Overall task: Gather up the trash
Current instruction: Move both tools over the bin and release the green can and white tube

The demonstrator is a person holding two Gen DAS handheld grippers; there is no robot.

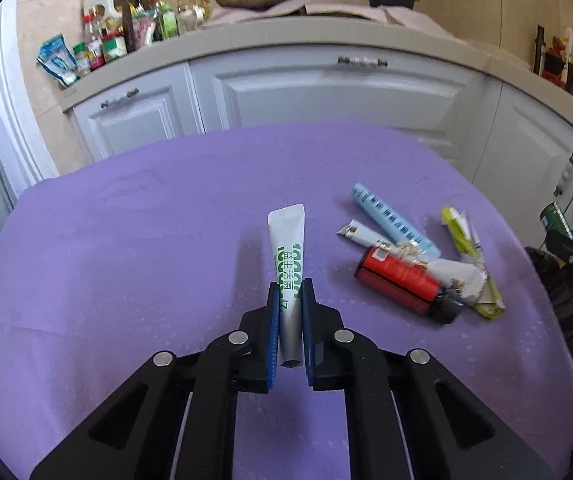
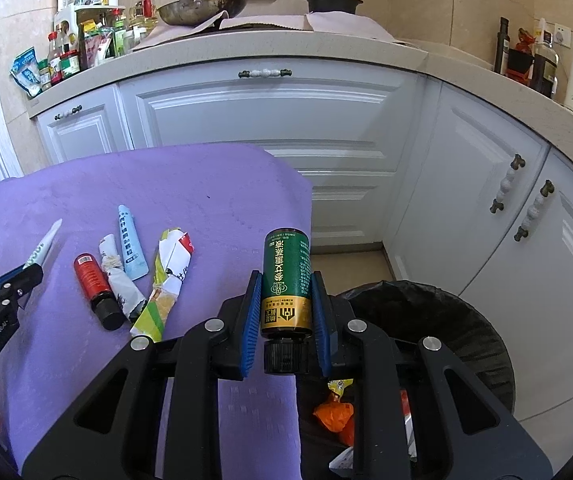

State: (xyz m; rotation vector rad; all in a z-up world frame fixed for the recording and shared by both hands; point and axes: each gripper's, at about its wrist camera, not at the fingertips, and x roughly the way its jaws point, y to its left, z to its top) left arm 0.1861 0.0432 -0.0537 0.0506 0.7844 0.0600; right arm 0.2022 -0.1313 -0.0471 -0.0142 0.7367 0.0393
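My left gripper [image 1: 290, 288] is shut on a white tube with green print [image 1: 287, 264] and holds it above the purple tablecloth [image 1: 126, 260]. My right gripper [image 2: 286, 284] is shut on a green bottle with a black cap [image 2: 286, 280], at the table's right edge, beside the black-lined trash bin [image 2: 438, 320]. On the cloth lie a red bottle [image 1: 400, 282], a light blue tube [image 1: 390, 220], a small white sachet [image 1: 360, 234] and crumpled wrappers [image 1: 468, 256]. In the right wrist view the left gripper [image 2: 26, 272] shows at the left with the tube.
The bin holds orange and white scraps [image 2: 334, 416]. White cabinets [image 2: 266, 120] stand behind the table, with a counter carrying a wok [image 2: 202, 6], a black pot [image 2: 332, 2] and many bottles [image 2: 82, 48].
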